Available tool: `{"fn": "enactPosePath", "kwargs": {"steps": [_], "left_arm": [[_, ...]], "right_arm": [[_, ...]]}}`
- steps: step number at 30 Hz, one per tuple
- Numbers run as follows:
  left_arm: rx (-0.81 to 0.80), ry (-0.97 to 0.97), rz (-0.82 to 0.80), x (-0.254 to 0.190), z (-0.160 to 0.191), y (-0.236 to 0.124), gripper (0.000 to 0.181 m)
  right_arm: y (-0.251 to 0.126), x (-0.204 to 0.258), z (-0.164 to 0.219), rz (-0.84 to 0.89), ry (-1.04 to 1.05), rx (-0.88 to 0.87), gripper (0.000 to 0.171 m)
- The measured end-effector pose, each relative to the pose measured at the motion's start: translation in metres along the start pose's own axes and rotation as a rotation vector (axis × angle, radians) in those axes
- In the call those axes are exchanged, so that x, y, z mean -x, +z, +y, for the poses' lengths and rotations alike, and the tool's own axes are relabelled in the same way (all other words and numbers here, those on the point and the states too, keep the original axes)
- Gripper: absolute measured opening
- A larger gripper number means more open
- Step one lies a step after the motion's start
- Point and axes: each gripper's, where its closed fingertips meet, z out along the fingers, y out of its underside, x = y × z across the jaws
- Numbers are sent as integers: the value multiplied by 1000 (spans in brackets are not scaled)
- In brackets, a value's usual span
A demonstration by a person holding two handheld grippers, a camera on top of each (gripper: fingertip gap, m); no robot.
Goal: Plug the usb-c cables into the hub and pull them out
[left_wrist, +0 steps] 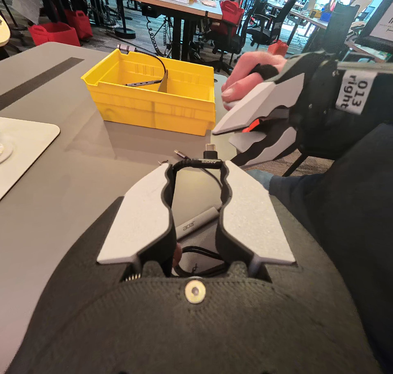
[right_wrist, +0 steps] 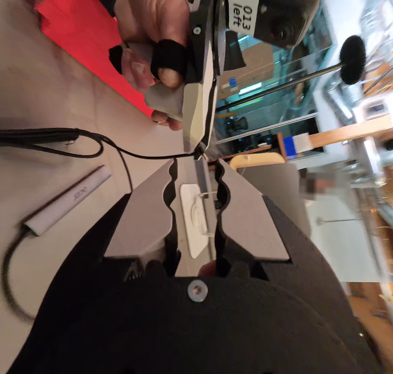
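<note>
Left wrist view: left tool [left_wrist: 196, 165] pinches black right-angled usb-c plug [left_wrist: 209, 154], connector upward

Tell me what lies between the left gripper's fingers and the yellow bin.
In the left wrist view, the left gripper holds a black plug; beyond it lies a loose connector, then bare grey table up to the yellow bin.

You had a plain yellow plastic bin [left_wrist: 148, 99], a silver-grey slim metal hub [left_wrist: 196, 222], a black thin cable [right_wrist: 136, 154] and a grey smooth tabletop [left_wrist: 53, 193].
</note>
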Motion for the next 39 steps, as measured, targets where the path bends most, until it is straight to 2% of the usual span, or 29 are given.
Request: {"fn": "enactPosePath", "kwargs": {"steps": [3,8,11,19,39], "left_arm": [[20,-16,5,-1,3,3,42],[10,-49,28,-4,1,2,42],[16,-56,29,-3,2,3,42],[-19,-90,35,-2,-1,4,42],[-101,-88,8,1,-8,6,42]], "right_arm": [[4,-6,-4,64,-111,2,33],[9,-1,-4,51,-171,-4,15],[9,0,-4,63,-192,-3,13],[9,-5,-2,85,-141,-7,5],[9,-10,3,98,-9,-14,4]]}}
